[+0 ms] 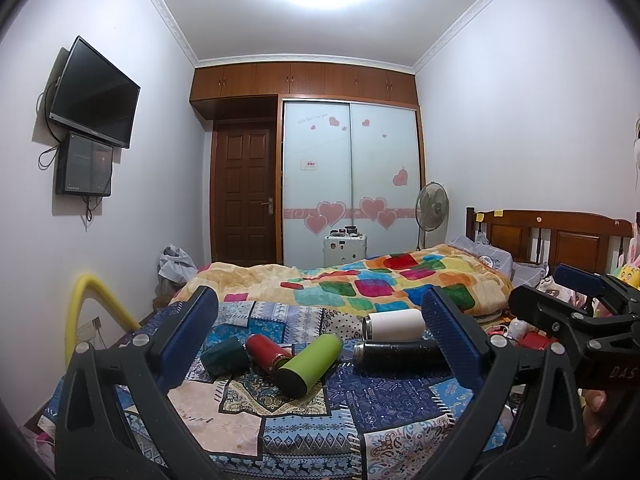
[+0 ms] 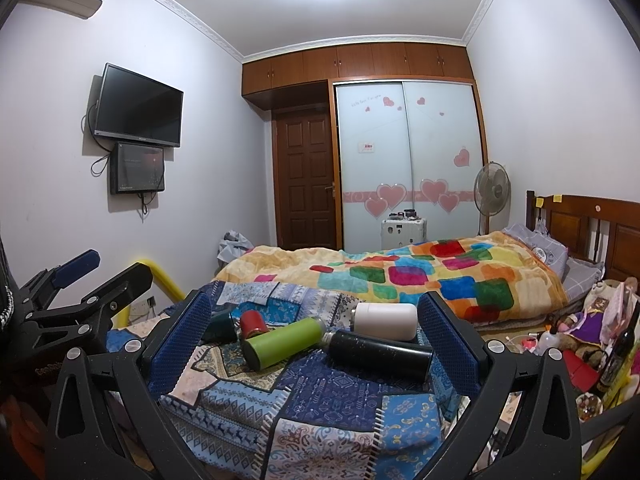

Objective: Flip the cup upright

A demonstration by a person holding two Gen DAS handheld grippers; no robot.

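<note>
Several cups lie on their sides on a blue patchwork cloth: a dark green one, a red one, a lime green one, a black one and a white one. They also show in the right wrist view: dark green, red, lime green, black, white. My left gripper is open and empty, short of the cups. My right gripper is open and empty, framing them from nearby.
The cloth covers a raised surface beside a bed with a colourful blanket. A yellow padded rail stands at the left. Clutter and toys lie to the right. A fan and a small white case stand by the wardrobe.
</note>
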